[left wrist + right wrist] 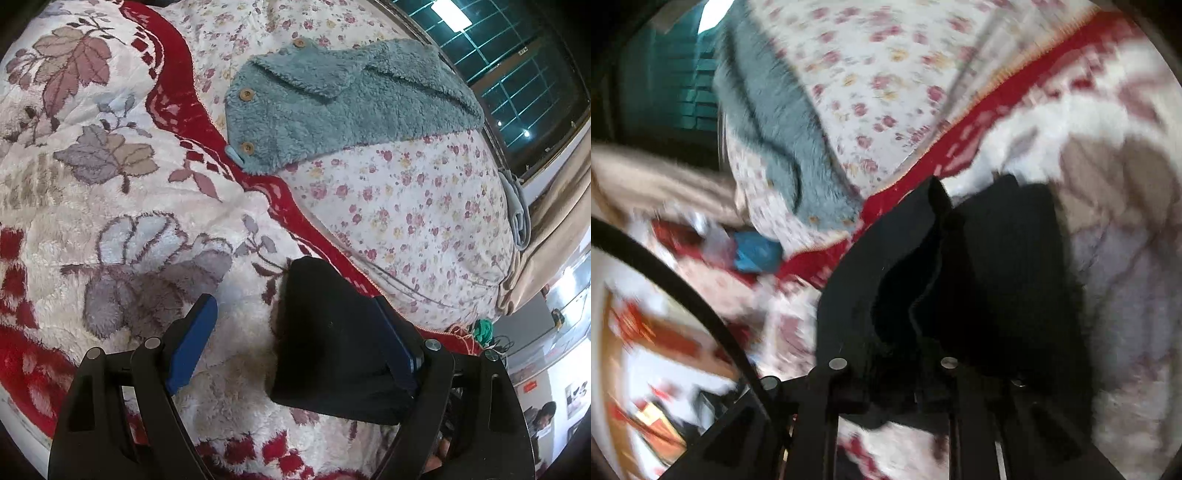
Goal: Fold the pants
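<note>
The black pants (332, 350) lie folded into a small thick bundle on a plush blanket (110, 192) with a red and white leaf pattern. My left gripper (295, 301) is open around them. Its right blue pad (397, 343) rests against the bundle's side, and the left blue pad (192, 343) stands well apart from it. In the blurred right wrist view the black pants (1015, 266) fill the space at my right gripper (964, 199). Its dark fingers stand close together with a bunched fold of the black cloth pinched between them.
A teal fleece garment (332, 110) with wooden buttons lies farther back on a floral sheet (406, 206). Beyond the bed's edge are a barred window (517, 55) and a beige curtain (554, 229). A person (543, 417) is in the room at far right.
</note>
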Tool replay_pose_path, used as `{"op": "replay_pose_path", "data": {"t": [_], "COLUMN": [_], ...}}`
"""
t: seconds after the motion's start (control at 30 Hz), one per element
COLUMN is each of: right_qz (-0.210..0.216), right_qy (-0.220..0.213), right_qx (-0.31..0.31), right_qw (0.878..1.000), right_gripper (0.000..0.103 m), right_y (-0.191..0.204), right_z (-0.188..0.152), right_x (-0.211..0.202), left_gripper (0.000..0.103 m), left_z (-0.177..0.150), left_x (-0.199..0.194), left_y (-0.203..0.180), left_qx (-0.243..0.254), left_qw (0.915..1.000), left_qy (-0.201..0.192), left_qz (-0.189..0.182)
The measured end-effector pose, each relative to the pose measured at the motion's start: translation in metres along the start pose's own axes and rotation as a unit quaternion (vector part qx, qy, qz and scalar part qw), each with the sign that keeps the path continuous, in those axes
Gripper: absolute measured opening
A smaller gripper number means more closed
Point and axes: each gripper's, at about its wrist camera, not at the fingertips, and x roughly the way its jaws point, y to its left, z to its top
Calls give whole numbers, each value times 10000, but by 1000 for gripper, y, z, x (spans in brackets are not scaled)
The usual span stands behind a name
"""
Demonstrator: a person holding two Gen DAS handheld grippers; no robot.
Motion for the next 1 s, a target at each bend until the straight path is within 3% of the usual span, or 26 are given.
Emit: {"op": "replay_pose_path", "data": {"t": [0.07,0.17,0.23,0.33,0.4,0.53,0.63,0.7,0.73,0.8,0.87,1.0], "right_qz": [37,-520,-738,-444,-75,174,-493,-1310,-1851,-2526,-3037,-3931], "right_qy": [-57,150,272,177,-58,-282,-246,-186,-260,-504,-828,-1605], "right_qx": [70,-486,-864,-939,-1159,-1746,-2431,-3006,-3323,-3578,-3850,-4404], "right_qw": [10000,9974,9931,9944,9932,9841,9684,9445,9245,8976,8676,7911], "right_gripper": [17,18,13,12,11,11,11,11,11,11,10,10], "right_y": [0,16,30,52,90,167,231,271,292,321,354,439], "right_z": [1,-2,-3,2,10,26,44,60,69,88,100,111], "right_x": [3,16,17,-5,-36,-93,-139,-171,-191,-228,-274,-357], "left_gripper": [84,84,84,84,84,84,84,84,84,84,84,84], "left_z": [0,-1,-1,-1,-1,-2,-2,-2,-2,-2,-1,-1], "left_x": [0,0,0,2,3,4,4,4,4,4,4,4], "left_y": [-1,-2,-2,-2,-2,-2,0,2,3,5,7,7], "left_qx": [37,53,27,-9,-13,5,-45,-111,-144,-191,-222,-233], "left_qw": [10000,10000,10000,9999,9999,9998,9998,9997,9997,9996,9995,9995], "left_qy": [1,11,25,69,72,114,123,140,152,168,171,197], "left_qz": [11,37,59,77,104,170,157,142,144,131,122,123]}}
